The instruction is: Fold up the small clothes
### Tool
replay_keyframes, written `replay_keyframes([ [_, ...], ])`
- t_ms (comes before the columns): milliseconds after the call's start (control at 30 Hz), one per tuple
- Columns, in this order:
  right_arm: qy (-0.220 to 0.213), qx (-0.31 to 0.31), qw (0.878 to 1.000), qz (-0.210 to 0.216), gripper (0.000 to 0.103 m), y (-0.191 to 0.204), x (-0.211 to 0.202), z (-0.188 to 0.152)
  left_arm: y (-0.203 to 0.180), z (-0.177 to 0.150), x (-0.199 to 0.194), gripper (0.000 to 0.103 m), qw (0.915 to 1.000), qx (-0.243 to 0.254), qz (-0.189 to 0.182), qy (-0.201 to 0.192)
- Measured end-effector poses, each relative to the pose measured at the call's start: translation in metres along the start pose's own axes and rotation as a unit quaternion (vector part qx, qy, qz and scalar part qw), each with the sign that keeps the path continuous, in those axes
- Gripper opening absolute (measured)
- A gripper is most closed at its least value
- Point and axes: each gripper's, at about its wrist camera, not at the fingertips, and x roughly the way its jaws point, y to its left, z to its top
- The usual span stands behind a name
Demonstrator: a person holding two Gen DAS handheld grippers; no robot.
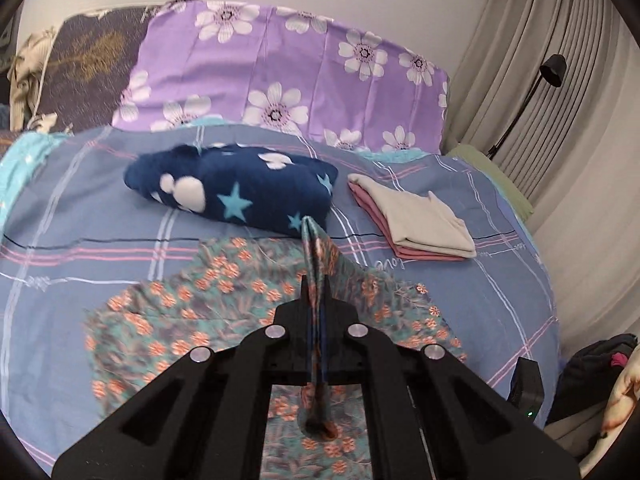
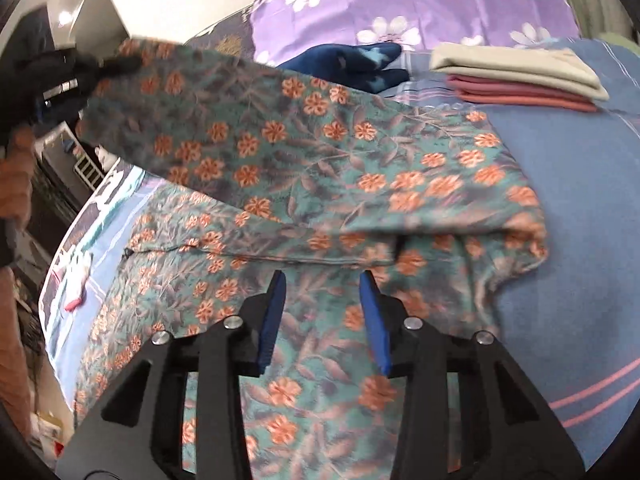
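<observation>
Left wrist view, items as I read them from left to right: dark leaf-print pillow (image 1: pixel 80 68) at the far left of the headboard end; purple flowered pillow (image 1: pixel 288 76) beside it; navy star blanket (image 1: pixel 236 192), rolled, on the checked sheet (image 1: pixel 80 216); floral garment (image 1: pixel 192 320) spread on the sheet in front of the blanket. My left gripper (image 1: pixel 316 300) is pressed together on a raised fold of that garment, and the pinched cloth stands up in a narrow ridge between the pads. Further right, a folded stack (image 1: pixel 416 216), beige on top of pink, lies near the blanket but apart from it. Grey curtain (image 1: pixel 540 80) and a black lamp (image 1: pixel 554 68) close the right side.

Right wrist view, same order: my left gripper appears dark and blurred at the upper left, holding one end of the garment (image 2: pixel 320 148) off the bed, so the cloth hangs in a sloping band down to the right. A hand (image 2: pixel 16 176) shows at the left edge. My right gripper (image 2: pixel 326 312) stands spread over the lower, flat part of the garment, blue pads (image 2: pixel 272 320) clear of the cloth, nothing between them. Blanket (image 2: pixel 352 64) and stack (image 2: pixel 520 76) sit beyond, at the upper right.
</observation>
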Motion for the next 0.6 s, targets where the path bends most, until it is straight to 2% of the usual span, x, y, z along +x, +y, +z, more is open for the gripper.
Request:
replay_keyframes([
  [100, -0.010, -0.013, 1.000, -0.014, 0.037, 0.007, 0.007, 0.008, 0.008, 0.001, -0.008, 0.002, 0.9999, 0.006, 0.015, -0.004],
  [167, -0.004, -0.021, 0.999, -0.043, 0.036, 0.007, 0.017, 0.011, 0.019, -0.002, -0.013, 0.002, 0.9995, 0.006, 0.031, -0.004],
  [200, 0.010, -0.021, 0.997, -0.073, 0.027, 0.001, 0.024, 0.011, 0.028, -0.003, -0.015, 0.002, 0.9992, 0.001, 0.041, -0.004],
  [233, 0.018, -0.015, 0.996, -0.084, 0.019, -0.004, 0.028, 0.010, 0.035, -0.005, -0.016, 0.002, 0.9989, -0.003, 0.047, -0.004],
  [300, 0.018, 0.004, 0.997, -0.078, 0.018, -0.013, 0.026, 0.008, 0.059, -0.011, -0.016, 0.003, 0.9978, -0.019, 0.064, 0.002],
  [400, 0.021, 0.000, 0.996, -0.088, 0.017, -0.013, 0.026, 0.003, 0.107, -0.028, -0.005, 0.003, 0.9922, -0.066, 0.103, 0.024],
  [533, 0.025, -0.017, 0.995, -0.099, 0.022, -0.008, 0.027, 0.000, 0.158, -0.058, 0.015, 0.003, 0.9837, -0.123, 0.116, 0.062],
  [600, 0.026, -0.021, 0.994, -0.102, 0.023, -0.007, 0.028, -0.002, 0.173, -0.073, 0.025, 0.004, 0.9796, -0.131, 0.131, 0.079],
])
